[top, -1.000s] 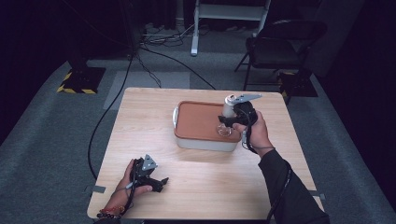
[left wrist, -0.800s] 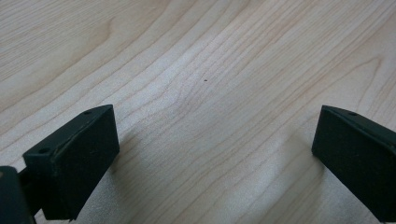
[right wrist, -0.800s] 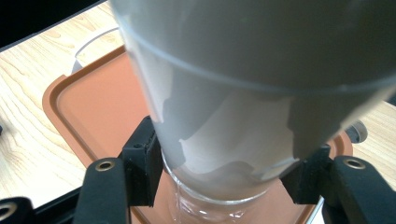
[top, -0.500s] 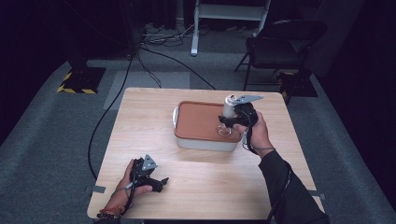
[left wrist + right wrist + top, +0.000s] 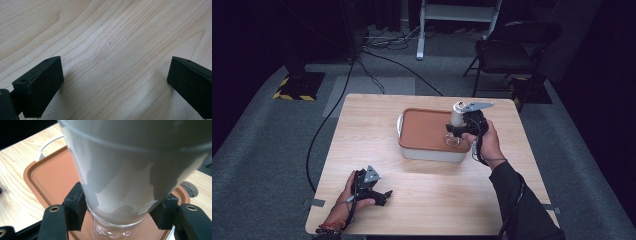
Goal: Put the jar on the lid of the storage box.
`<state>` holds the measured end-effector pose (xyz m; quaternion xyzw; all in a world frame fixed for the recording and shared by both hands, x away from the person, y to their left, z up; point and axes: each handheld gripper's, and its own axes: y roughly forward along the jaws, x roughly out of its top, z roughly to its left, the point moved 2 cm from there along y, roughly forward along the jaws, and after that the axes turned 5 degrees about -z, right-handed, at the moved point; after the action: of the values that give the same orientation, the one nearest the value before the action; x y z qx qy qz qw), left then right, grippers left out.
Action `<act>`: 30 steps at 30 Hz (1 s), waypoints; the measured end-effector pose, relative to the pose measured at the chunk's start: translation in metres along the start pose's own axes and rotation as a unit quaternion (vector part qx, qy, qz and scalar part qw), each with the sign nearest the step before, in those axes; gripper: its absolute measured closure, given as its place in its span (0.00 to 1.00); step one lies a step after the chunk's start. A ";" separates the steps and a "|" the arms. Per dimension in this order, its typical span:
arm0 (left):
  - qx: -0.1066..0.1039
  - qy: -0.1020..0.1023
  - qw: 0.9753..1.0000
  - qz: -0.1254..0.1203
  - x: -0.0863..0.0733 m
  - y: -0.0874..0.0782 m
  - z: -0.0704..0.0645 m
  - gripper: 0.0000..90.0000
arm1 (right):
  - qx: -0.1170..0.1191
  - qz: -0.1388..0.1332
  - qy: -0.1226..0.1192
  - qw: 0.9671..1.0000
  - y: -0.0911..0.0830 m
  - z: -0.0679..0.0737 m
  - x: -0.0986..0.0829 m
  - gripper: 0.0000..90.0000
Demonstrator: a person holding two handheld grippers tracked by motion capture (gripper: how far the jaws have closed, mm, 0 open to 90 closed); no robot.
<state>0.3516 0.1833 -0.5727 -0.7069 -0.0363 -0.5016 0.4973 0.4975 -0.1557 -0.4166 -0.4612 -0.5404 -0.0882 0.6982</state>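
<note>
The right gripper (image 5: 454, 131) clamps a glass (image 5: 120, 182) of white liquid between its jaws, above the brown-lidded box (image 5: 424, 131); the left gripper (image 5: 113, 82) gapes wide, empty, resting on the table (image 5: 447, 200)

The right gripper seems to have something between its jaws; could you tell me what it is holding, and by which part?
The right gripper is shut on a clear cup with white lining inside, clamped at its narrow lower part, above the brown-lidded container. The left gripper holds nothing.
</note>
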 end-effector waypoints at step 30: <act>0.000 0.000 1.000 0.000 0.000 0.000 0.000 0.01 | -0.011 0.007 -0.008 1.000 0.003 -0.003 -0.009 0.04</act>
<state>0.3516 0.1832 -0.5727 -0.7069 -0.0365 -0.5016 0.4973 0.4976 -0.1596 -0.4257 -0.4729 -0.5418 -0.0860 0.6895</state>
